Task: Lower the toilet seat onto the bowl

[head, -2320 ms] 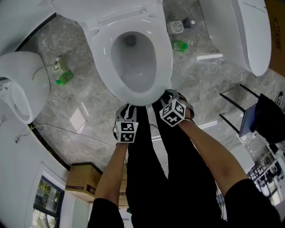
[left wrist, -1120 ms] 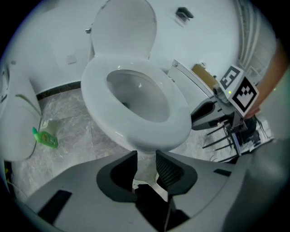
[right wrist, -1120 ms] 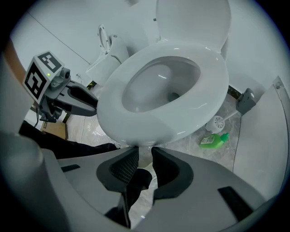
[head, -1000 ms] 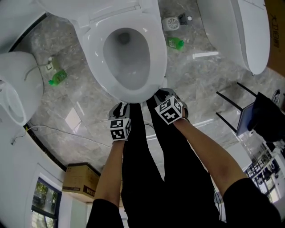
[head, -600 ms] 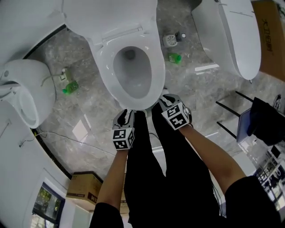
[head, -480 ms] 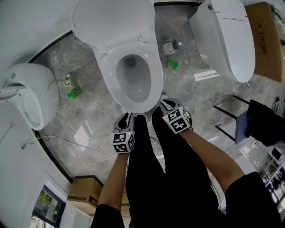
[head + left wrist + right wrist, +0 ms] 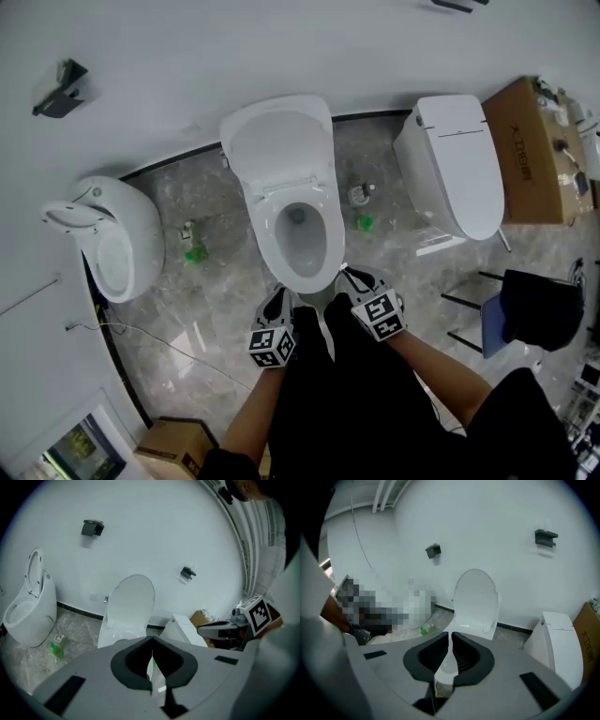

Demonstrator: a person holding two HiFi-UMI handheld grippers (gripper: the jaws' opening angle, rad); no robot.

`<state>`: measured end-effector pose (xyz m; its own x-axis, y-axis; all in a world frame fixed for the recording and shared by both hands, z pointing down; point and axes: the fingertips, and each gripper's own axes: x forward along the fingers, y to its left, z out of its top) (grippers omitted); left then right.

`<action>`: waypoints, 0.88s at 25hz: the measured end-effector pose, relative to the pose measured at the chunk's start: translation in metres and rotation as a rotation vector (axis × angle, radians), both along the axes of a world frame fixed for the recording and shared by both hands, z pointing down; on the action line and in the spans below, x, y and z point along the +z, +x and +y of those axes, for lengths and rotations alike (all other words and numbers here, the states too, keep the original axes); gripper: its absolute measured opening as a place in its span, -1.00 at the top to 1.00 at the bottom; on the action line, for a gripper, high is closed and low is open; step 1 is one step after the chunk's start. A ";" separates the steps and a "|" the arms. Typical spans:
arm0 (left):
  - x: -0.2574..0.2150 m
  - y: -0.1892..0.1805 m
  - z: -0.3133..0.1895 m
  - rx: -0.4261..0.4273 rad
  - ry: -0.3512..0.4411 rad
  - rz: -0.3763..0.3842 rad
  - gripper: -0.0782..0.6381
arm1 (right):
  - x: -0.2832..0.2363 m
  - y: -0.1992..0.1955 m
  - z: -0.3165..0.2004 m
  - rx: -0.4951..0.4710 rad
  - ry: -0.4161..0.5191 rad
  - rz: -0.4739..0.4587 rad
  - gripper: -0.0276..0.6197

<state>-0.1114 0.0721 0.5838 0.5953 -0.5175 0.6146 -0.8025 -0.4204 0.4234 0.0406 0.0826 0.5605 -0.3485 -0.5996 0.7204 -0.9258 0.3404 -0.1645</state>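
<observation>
The white toilet stands in the middle of the head view. Its seat (image 7: 326,225) lies flat on the bowl and its lid (image 7: 281,141) stands up against the wall. Both grippers hang in front of the bowl's near rim, off the toilet. My left gripper (image 7: 278,302) has just been closing; its tips (image 7: 152,639) now meet with nothing between them. My right gripper (image 7: 354,279) has also been closing; a narrow slit stays between its tips (image 7: 450,633), also with nothing in it. The raised lid (image 7: 476,597) shows beyond them.
An open-lidded white toilet (image 7: 117,246) stands at the left and a closed one (image 7: 455,169) at the right, beside a cardboard box (image 7: 534,141). Green bottles (image 7: 195,253) (image 7: 364,223) lie on the marble floor. A black chair (image 7: 539,309) is at the right.
The head view has pulled up and back, so the toilet looks smaller. Both grippers have risen away from the bowl's front rim, and their jaws have closed. The seat stays down.
</observation>
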 end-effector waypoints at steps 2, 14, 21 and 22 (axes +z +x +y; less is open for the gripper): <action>-0.037 0.004 -0.001 0.016 0.038 0.026 0.73 | -0.040 -0.001 -0.005 0.007 0.059 -0.033 0.76; -0.232 -0.007 -0.033 0.038 0.245 0.119 0.74 | -0.232 -0.005 -0.022 0.156 0.384 -0.173 0.77; -0.298 -0.022 -0.059 -0.012 0.362 0.194 0.73 | -0.308 -0.017 -0.042 0.173 0.554 -0.114 0.80; -0.306 -0.022 -0.061 -0.011 0.394 0.185 0.73 | -0.315 -0.018 -0.044 0.174 0.572 -0.114 0.80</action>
